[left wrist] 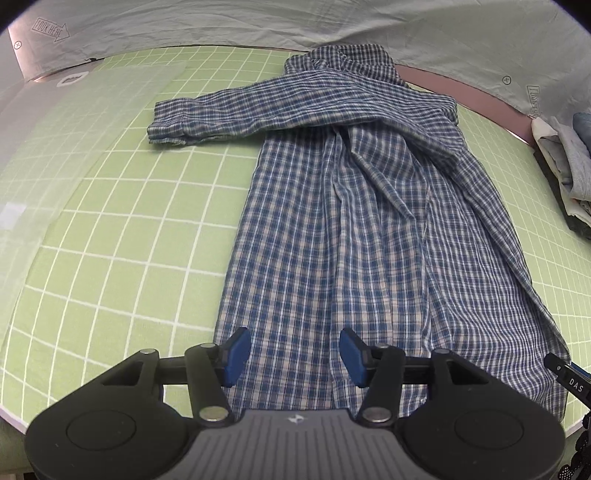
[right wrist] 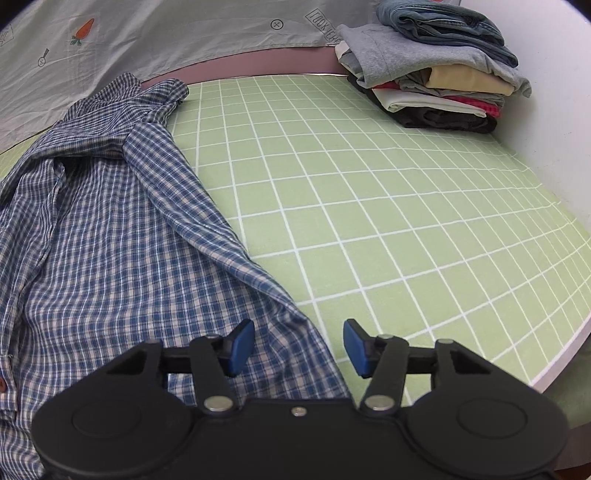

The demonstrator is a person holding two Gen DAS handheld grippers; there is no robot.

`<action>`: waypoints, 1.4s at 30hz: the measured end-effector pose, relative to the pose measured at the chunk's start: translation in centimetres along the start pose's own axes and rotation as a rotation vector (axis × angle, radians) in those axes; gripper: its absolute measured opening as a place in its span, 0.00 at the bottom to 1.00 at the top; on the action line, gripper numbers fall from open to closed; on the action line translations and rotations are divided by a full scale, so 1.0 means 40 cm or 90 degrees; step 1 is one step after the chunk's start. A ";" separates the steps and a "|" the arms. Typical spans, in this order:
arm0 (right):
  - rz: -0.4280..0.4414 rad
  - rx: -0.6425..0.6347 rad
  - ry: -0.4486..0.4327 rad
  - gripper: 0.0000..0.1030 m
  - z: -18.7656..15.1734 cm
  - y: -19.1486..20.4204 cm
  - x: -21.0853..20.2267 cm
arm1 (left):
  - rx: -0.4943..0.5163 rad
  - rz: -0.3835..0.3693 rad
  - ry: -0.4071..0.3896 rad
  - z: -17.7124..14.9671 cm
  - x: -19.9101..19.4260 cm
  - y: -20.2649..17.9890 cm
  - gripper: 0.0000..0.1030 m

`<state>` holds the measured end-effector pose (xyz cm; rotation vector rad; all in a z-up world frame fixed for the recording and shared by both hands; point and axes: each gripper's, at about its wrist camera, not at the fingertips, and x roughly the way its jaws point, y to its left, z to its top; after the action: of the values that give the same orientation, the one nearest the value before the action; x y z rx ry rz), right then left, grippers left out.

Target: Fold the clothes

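Observation:
A blue and white checked shirt (left wrist: 332,206) lies lengthwise on the green grid mat (left wrist: 129,229), collar at the far end. Its right side is folded inward, and one sleeve (left wrist: 221,114) stretches out to the left across the mat. My left gripper (left wrist: 294,356) hovers open over the shirt's near hem with nothing between its blue pads (left wrist: 236,354). In the right wrist view the same shirt (right wrist: 103,229) fills the left half. My right gripper (right wrist: 299,347) is open above the shirt's near right edge, and it holds nothing.
A stack of folded clothes (right wrist: 436,70) sits at the far right corner of the mat (right wrist: 406,206). A grey printed sheet (right wrist: 166,33) hangs behind the table. A translucent sheet (left wrist: 55,140) covers the mat's far left. The table's near edge runs just below both grippers.

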<state>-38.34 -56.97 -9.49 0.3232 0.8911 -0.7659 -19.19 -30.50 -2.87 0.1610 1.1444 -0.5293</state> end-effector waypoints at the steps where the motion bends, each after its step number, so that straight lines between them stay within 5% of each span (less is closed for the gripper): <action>1: 0.006 0.001 -0.001 0.49 -0.003 -0.005 0.000 | -0.005 0.003 0.001 -0.009 -0.003 0.002 0.53; 6: 0.035 0.001 -0.001 0.19 -0.014 -0.016 -0.006 | -0.020 0.018 0.009 -0.041 -0.009 0.011 0.53; 9: 0.049 -0.006 0.000 0.11 -0.018 -0.008 -0.016 | -0.029 0.022 0.017 -0.054 -0.009 0.013 0.53; 34: 0.240 0.008 -0.052 0.01 0.003 0.257 -0.205 | 0.056 0.013 0.024 -0.031 -0.059 0.132 0.53; 42: 0.266 0.015 0.033 0.01 -0.048 0.367 -0.126 | 0.050 0.031 0.041 -0.050 -0.069 0.211 0.53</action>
<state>-30.87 -43.38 -7.40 0.5326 0.8275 -0.3823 -17.66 -21.54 -2.43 0.2753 1.1795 -0.5292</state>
